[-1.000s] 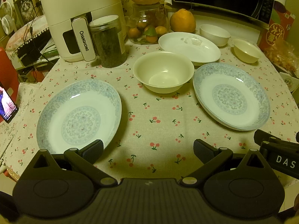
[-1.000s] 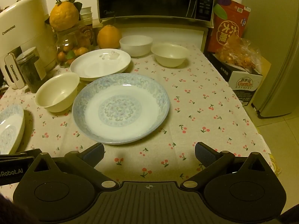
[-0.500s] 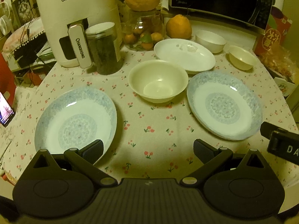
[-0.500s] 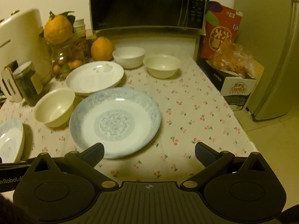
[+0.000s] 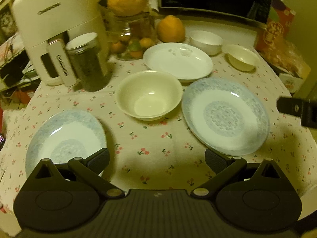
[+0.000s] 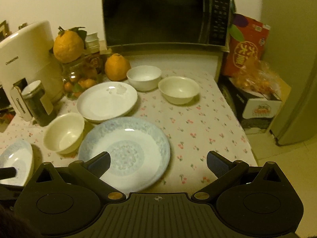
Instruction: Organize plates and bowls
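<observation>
We hold both grippers, left [image 5: 156,158] and right [image 6: 158,161], wide and empty. Nothing is stacked yet; next, we judge, grip the blue-patterned porcelain plate [image 6: 126,154] at twelve o'clock of the right gripper, beside the cream bowl [image 6: 64,132].

the plates [image 5: 225,115] and bowls [image 5: 149,95] look glossy ceramic; the table [image 6: 198,130] wears matt printed cloth; the jar [image 5: 87,61] is glass, metal-lidded.

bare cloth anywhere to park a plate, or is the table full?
Free: right strip of cloth beside the blue plate, below the cream bowl; also the near middle between both blue plates. Crowded: back left, around jars and white plate.
</observation>
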Demonstrator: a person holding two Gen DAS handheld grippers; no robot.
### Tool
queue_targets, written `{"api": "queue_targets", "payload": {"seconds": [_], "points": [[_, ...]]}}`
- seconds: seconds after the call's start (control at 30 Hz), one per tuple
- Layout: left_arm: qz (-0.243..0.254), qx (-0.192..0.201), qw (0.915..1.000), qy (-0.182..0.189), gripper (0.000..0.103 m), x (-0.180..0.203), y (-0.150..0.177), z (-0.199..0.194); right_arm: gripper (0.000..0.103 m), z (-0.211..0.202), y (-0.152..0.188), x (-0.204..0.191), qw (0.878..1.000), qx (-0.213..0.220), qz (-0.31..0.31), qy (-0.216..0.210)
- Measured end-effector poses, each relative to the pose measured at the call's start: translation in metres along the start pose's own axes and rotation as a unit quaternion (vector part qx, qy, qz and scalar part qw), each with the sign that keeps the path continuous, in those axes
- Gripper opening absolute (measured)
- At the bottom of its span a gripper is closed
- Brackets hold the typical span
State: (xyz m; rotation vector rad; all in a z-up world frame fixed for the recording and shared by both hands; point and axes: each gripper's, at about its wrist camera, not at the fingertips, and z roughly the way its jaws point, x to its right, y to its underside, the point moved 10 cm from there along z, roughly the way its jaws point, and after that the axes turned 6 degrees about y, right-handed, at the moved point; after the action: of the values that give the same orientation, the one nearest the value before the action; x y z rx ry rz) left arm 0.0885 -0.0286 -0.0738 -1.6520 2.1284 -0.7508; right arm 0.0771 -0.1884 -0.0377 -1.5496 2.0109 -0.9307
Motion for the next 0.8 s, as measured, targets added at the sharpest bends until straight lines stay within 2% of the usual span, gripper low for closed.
{"api": "queue_targets", "payload": {"seconds": [0.1,0.23,0.37,0.43,0.5,0.63,0.73,0.8], "points": [[0.009,0.0,0.9999,0.013,0.103,0.004,-0.006,0.004,0.103,0.006,-0.006,-0.003,1.0,-0.007,-0.001,-0.028],[0.002,-0.001,0.9963,0.086,0.102,0.012,-0.012,0.014,0.103,0.021,-0.016,-0.011,0.998,-0.005,-0.028,-0.054],[0.012,-0.006,0.9947,0.102,0.098,0.017,-0.011,0.028,0.103,0.043,-0.022,-0.013,0.996,0.006,-0.06,-0.064],[0.01,-0.009,0.9938,0.11,0.092,0.016,-0.009,0.037,0.103,0.058,-0.02,-0.009,0.995,-0.007,-0.048,-0.082],[-0.007,-0.012,0.9914,0.13,0.083,0.015,-0.009,0.042,0.103,0.072,-0.017,-0.005,0.994,-0.025,-0.024,-0.103],[-0.045,0.0,0.9845,0.169,0.072,0.015,-0.017,0.049,0.103,0.099,-0.009,0.008,0.989,-0.05,0.026,-0.138],[-0.052,0.006,0.9825,0.179,0.061,0.019,-0.022,0.052,0.101,0.115,-0.003,0.017,0.985,-0.067,0.06,-0.151],[-0.056,0.008,0.982,0.181,0.054,0.021,-0.022,0.055,0.095,0.124,0.003,0.019,0.982,-0.082,0.067,-0.155]]}}
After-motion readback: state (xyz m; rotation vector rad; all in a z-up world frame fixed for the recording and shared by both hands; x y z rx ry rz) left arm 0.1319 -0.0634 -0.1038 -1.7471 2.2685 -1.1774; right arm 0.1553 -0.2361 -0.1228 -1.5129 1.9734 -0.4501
